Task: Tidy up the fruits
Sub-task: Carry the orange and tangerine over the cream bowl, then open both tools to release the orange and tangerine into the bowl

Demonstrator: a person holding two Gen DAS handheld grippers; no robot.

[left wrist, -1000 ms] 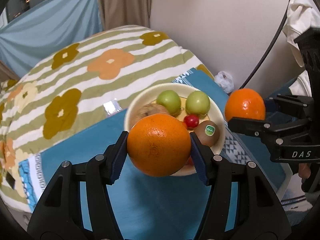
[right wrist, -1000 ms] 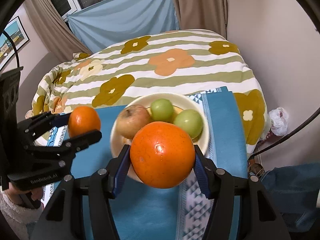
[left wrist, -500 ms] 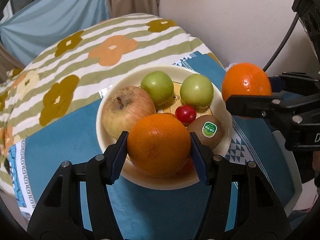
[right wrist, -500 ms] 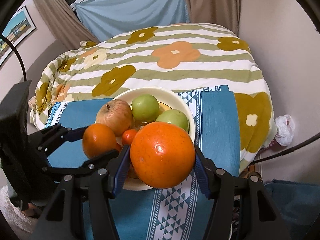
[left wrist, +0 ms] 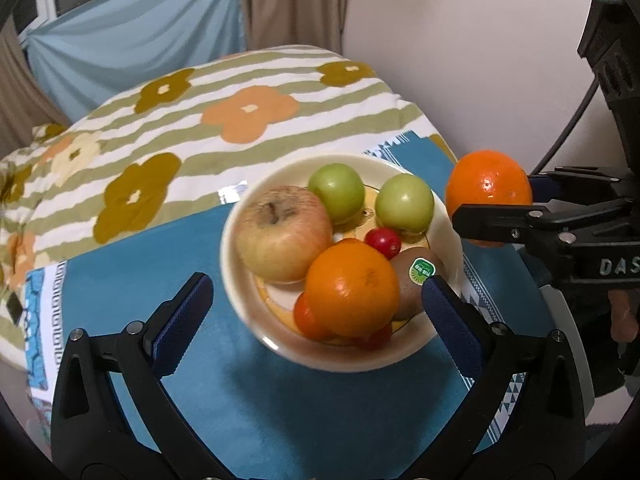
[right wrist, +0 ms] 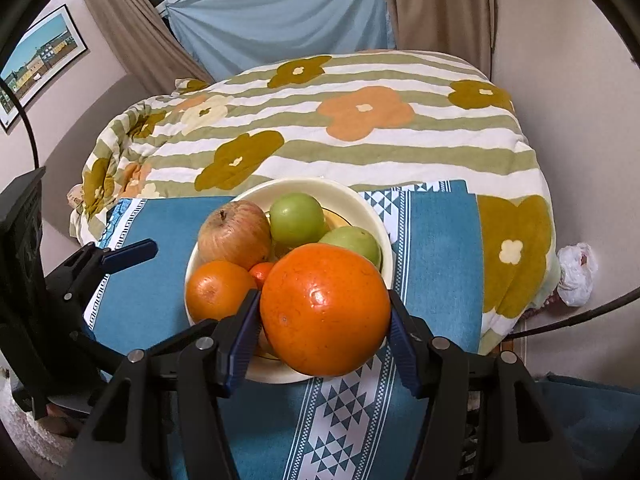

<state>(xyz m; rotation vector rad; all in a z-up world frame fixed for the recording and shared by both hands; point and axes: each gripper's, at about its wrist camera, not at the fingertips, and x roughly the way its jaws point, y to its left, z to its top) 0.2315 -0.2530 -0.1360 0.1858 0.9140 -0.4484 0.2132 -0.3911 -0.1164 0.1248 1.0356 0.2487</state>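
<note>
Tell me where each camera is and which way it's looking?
Left wrist: sits on the left gripper, looking forward and down at the bowl; its own open fingers show, plus the right gripper holding an orange.
Right wrist: sits on the right gripper, looking forward and down at the bowl; its fingers clamp the orange, and the left gripper shows at left.
Both see the bowl, the apple and the flowery blanket.

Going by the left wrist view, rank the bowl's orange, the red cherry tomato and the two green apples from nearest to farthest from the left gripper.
From the left gripper:
1. Orange, front of the bowl, between the open fingers.
2. Cherry tomato, just behind it, mid-bowl.
3. Two green apples, left and right, at the back; too close to rank.
</note>
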